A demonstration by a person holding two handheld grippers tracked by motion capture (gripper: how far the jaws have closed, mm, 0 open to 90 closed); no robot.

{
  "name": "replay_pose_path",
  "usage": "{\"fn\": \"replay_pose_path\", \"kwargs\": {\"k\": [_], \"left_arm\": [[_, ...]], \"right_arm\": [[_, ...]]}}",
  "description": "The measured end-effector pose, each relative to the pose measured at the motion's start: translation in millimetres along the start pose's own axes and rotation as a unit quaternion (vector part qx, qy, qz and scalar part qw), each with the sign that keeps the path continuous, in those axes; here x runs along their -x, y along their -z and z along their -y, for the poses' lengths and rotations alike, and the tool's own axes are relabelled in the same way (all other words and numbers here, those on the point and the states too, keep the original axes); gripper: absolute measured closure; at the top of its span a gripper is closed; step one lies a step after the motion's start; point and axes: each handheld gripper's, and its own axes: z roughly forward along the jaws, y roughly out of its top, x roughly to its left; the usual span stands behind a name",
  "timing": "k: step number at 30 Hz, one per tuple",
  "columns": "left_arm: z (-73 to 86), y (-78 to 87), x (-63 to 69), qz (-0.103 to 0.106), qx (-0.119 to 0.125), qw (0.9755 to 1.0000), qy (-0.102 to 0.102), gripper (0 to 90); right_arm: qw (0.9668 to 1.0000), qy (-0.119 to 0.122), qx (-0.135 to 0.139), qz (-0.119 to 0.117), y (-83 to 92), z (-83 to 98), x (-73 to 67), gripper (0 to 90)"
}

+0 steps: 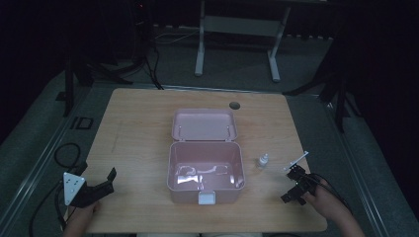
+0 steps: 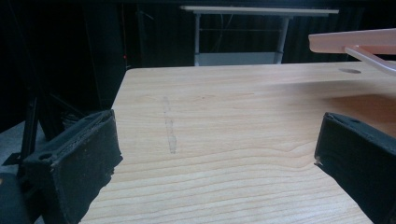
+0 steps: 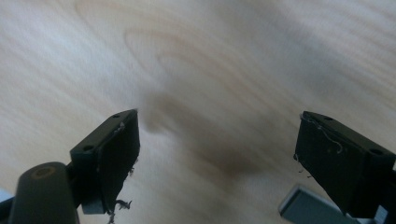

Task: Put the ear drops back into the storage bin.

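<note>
Right hand-held gripper point(image 1: 295, 183) gaping, small bottle point(image 1: 263, 160) near, pink box point(image 1: 205, 170) apparently beyond.

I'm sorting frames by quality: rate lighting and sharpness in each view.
High view: dim, dark surroundings, glare patches inside the open pink plastic box. Left gripper view: bright, sharp light wooden table. Right gripper view: blurred wood grain, soft dark shadow between the open black jaws.

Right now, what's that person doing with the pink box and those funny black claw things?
A person sits at a wooden table with a gripper in each hand. An open, empty-looking pink box sits in the middle, its lid tipped back. A small bottle stands to its right. The right gripper hovers low over the table near the bottle, jaws open, holding nothing. The left gripper rests near the table's left front corner, also open and empty. Nothing is picked up yet.
</note>
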Motion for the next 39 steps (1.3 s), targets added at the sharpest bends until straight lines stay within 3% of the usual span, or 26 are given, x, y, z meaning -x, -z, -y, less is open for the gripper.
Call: {"fn": "replay_pose_path", "kwargs": {"k": [5,9,21,24,39], "left_arm": [[0.0,0.1,0.2,-0.001,0.000,1.0000,-0.001,0.4],[0.1,0.1,0.3,-0.001,0.001,1.0000,-0.001,0.4],[0.0,0.0,0.2,-0.001,0.000,1.0000,0.000,0.4],[0.0,0.0,0.1,-0.001,0.000,1.0000,0.000,0.4],[0.0,-0.1,0.1,-0.001,-0.001,1.0000,0.000,0.4]], "right_arm": [[0.9989,0.004,-0.044,-0.014,-2.4,-1.3,-2.4,13.8],[0.9983,0.006,-0.058,-0.010,-0.3,-5.1,-3.4,13.7],[0.9992,0.001,-0.040,-0.007,6.7,-13.9,1.5,12.8],[0.9983,0.024,-0.053,0.004,7.1,-16.5,2.3,13.7],[0.9996,0.009,-0.027,0.004,14.6,-35.8,11.8,12.7]]}}
